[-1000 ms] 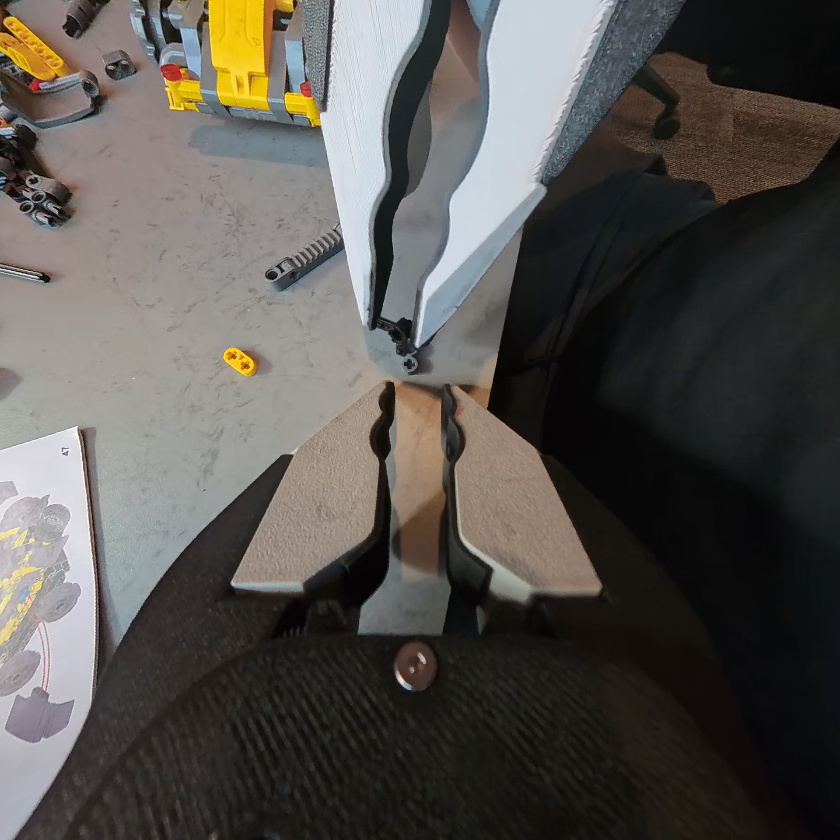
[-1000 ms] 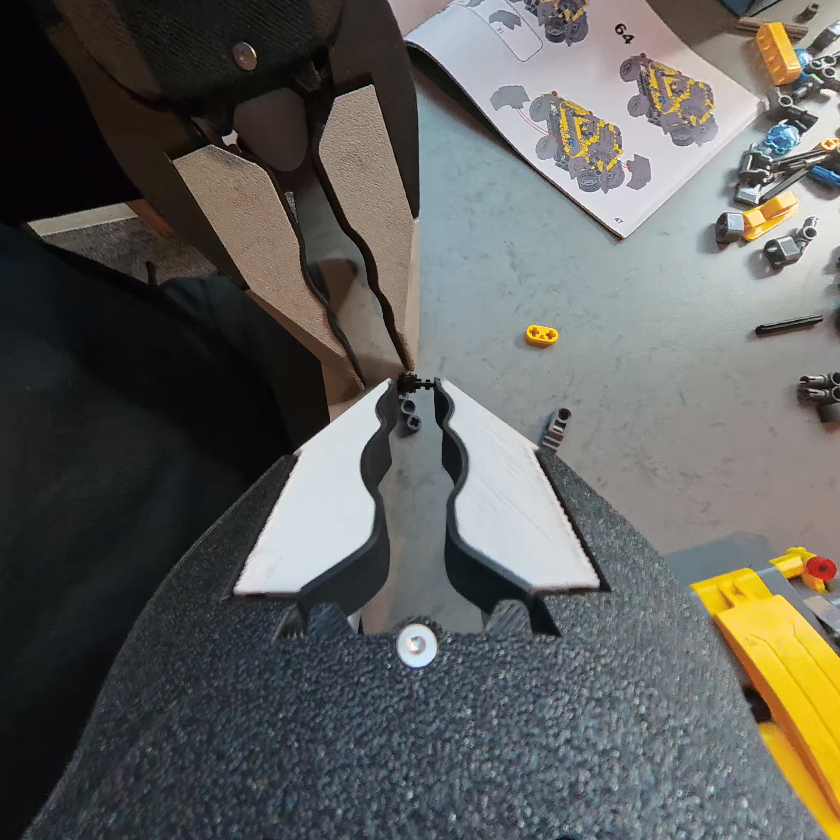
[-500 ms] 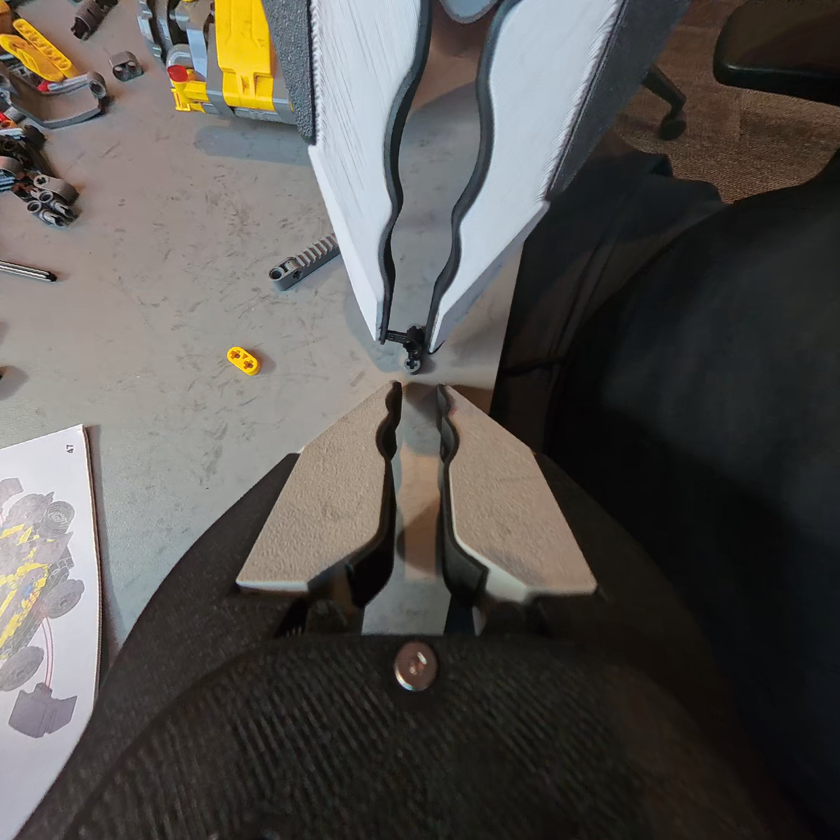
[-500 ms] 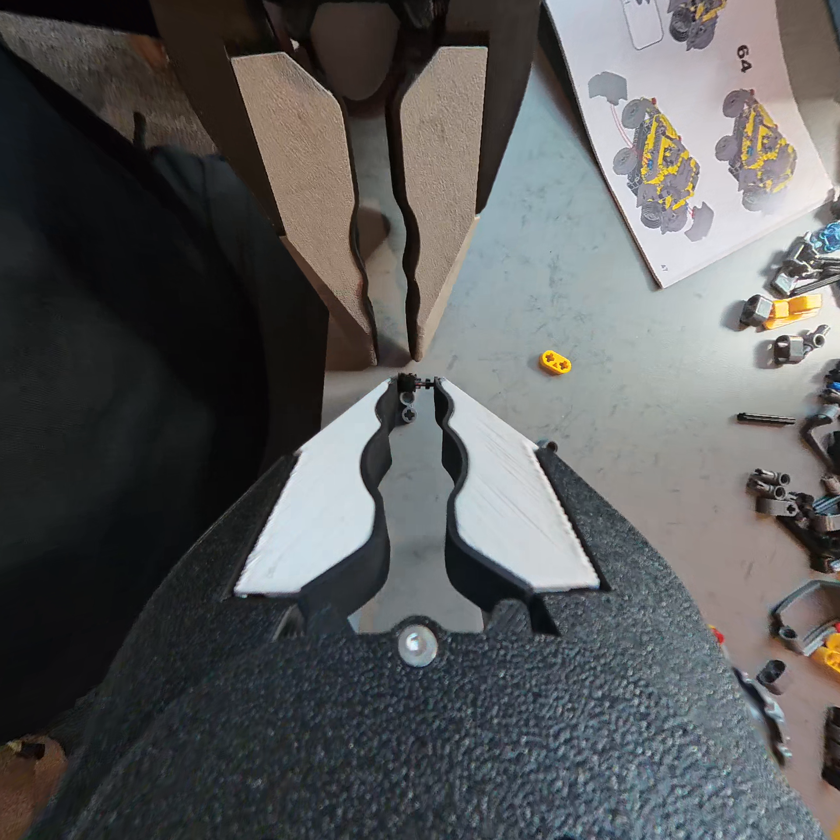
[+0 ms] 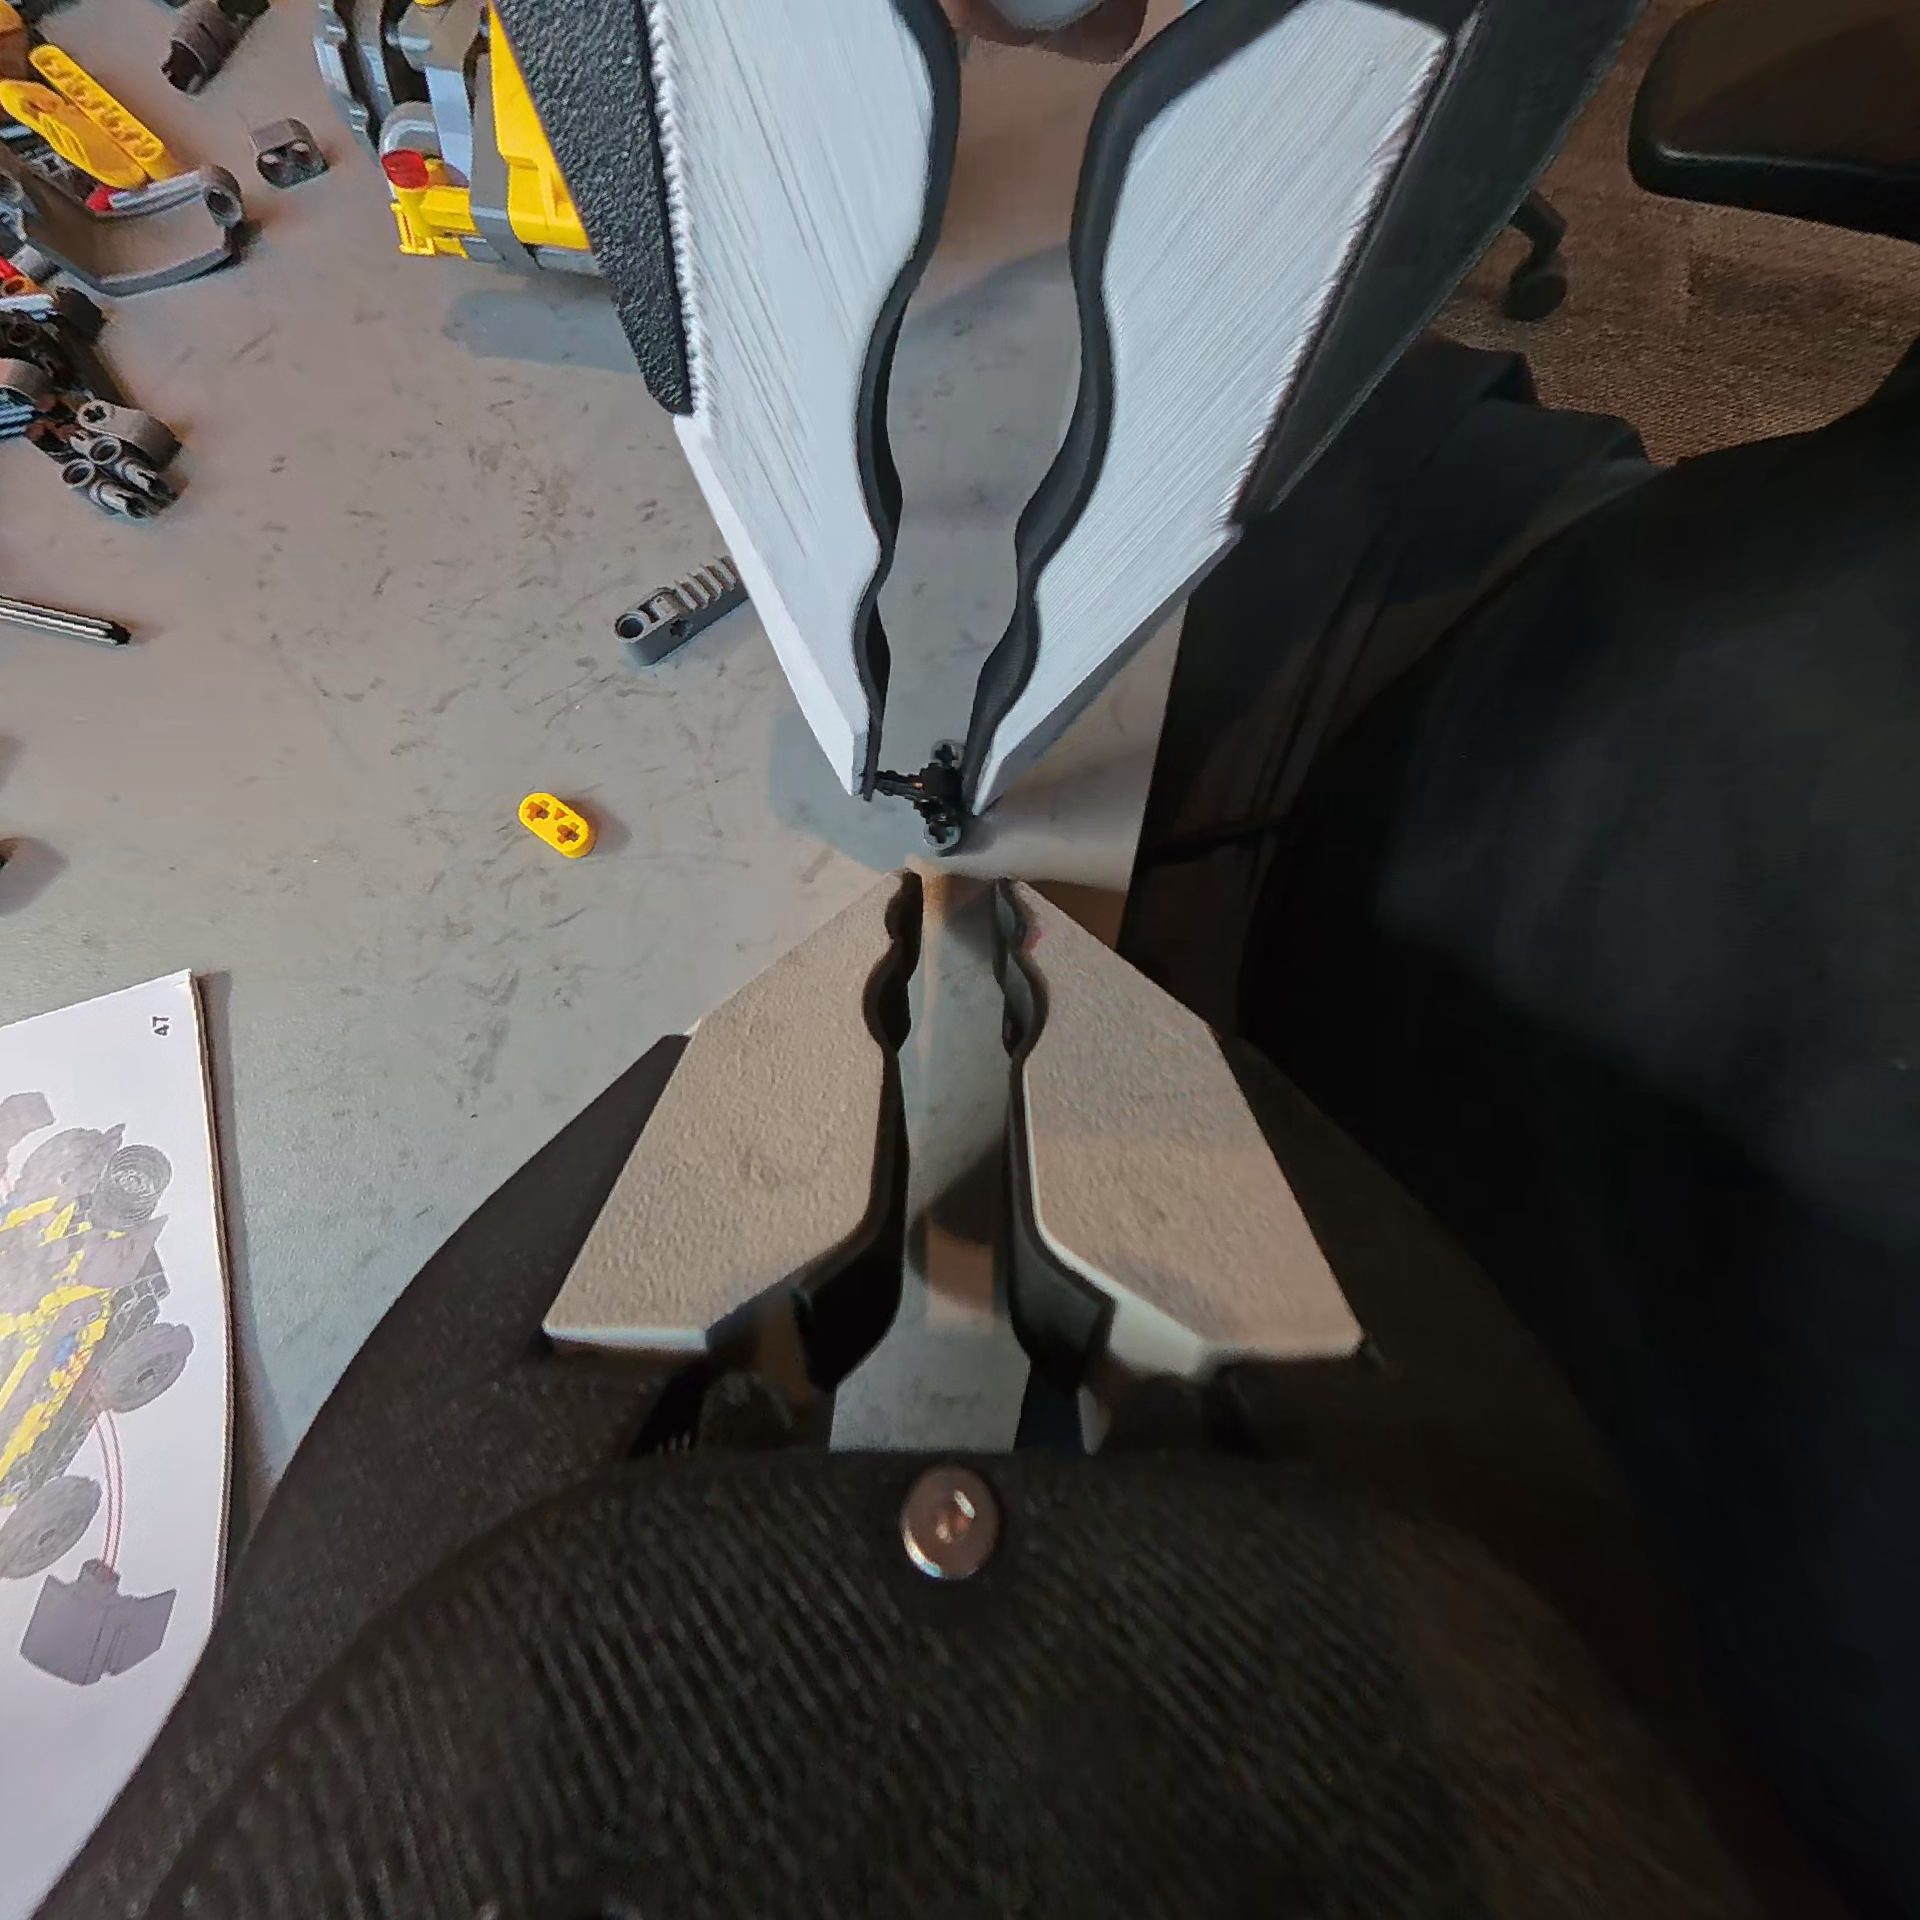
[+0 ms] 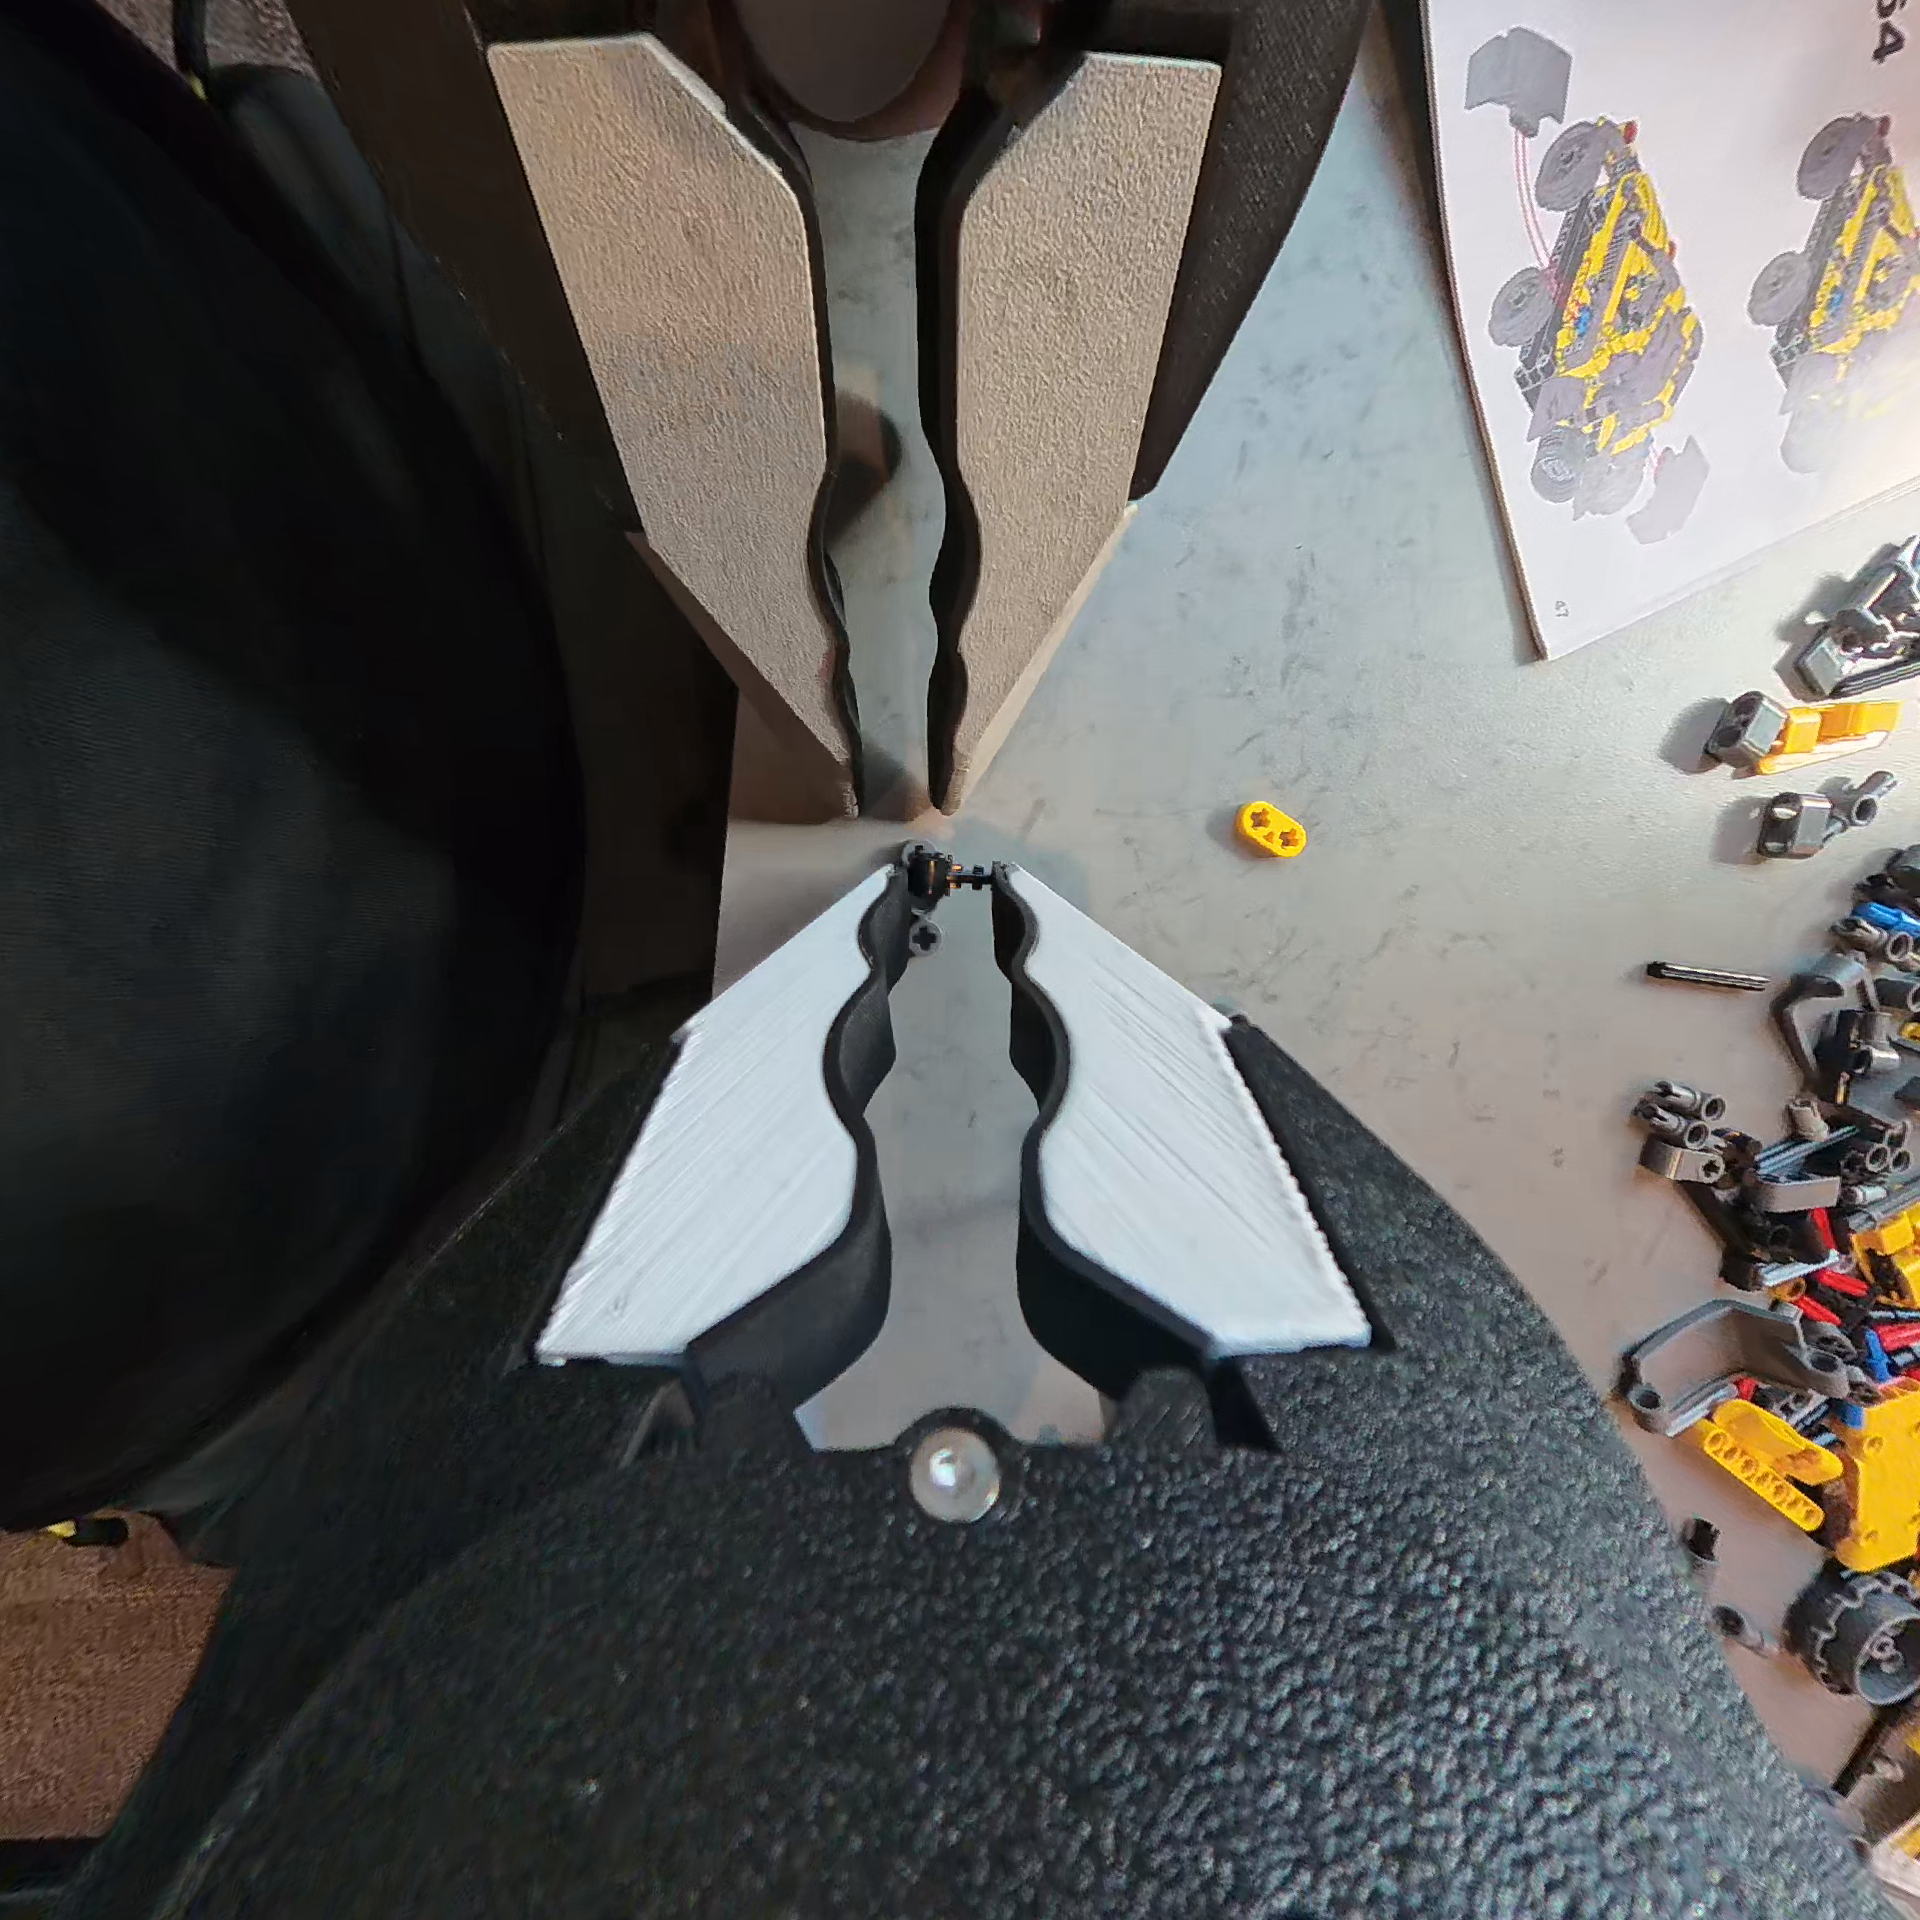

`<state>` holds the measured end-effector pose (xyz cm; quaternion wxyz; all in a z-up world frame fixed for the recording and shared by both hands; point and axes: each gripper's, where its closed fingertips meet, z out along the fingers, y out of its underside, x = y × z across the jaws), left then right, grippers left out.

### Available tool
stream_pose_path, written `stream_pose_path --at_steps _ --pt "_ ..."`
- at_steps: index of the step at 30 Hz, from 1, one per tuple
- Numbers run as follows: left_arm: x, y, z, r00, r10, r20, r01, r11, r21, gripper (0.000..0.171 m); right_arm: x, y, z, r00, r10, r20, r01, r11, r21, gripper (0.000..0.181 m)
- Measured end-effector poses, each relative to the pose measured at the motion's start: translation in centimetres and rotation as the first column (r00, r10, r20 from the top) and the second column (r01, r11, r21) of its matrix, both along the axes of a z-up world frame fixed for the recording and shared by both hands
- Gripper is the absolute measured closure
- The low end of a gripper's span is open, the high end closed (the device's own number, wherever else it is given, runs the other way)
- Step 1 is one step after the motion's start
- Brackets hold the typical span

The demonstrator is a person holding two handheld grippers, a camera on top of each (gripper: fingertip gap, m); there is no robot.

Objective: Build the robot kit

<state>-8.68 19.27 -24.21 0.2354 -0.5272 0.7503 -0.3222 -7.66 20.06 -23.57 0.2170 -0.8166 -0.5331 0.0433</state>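
Observation:
My right gripper (image 6: 948, 871), with white fingers, is shut on a small black connector piece (image 6: 940, 878) pinched crosswise at its very tips, a little above the grey table (image 6: 1299, 644). In the left wrist view the right gripper (image 5: 920, 784) comes down from the top with the same black piece (image 5: 925, 792). My left gripper (image 5: 958, 888), with tan fingers, faces it tip to tip just short of the piece; its jaws stand a narrow gap apart with nothing between them. It also shows in the right wrist view (image 6: 899, 802).
A small yellow two-hole link (image 5: 556, 824) and a grey toothed bar (image 5: 681, 613) lie beside the grippers. An open instruction booklet (image 6: 1662, 260), a black axle (image 6: 1704, 975), a heap of loose parts (image 6: 1818, 1195) and a yellow model (image 5: 488, 135) lie around. A person's dark clothing (image 5: 1558, 935) borders the table edge. Less than 4 cm separates the two grippers' tips.
The right gripper has swung round to face the left one head-on, still holding the black piece. The two sets of tips are closer, and the left jaws have narrowed slightly.

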Motion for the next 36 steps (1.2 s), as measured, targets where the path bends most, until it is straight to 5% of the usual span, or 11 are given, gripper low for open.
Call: stream_pose_path --at_steps 1,36 --pt "0.02 0.04 0.0 1.0 0.004 0.001 -0.004 1.0 0.003 0.162 -0.03 0.03 0.0 1.0 0.001 0.003 -0.001 1.0 0.0 0.166" --pt "-0.02 0.07 0.0 1.0 0.006 0.001 -0.006 1.0 0.002 0.163 -0.29 0.18 -0.12 0.995 0.031 0.095 -0.032 0.999 0.003 0.166"
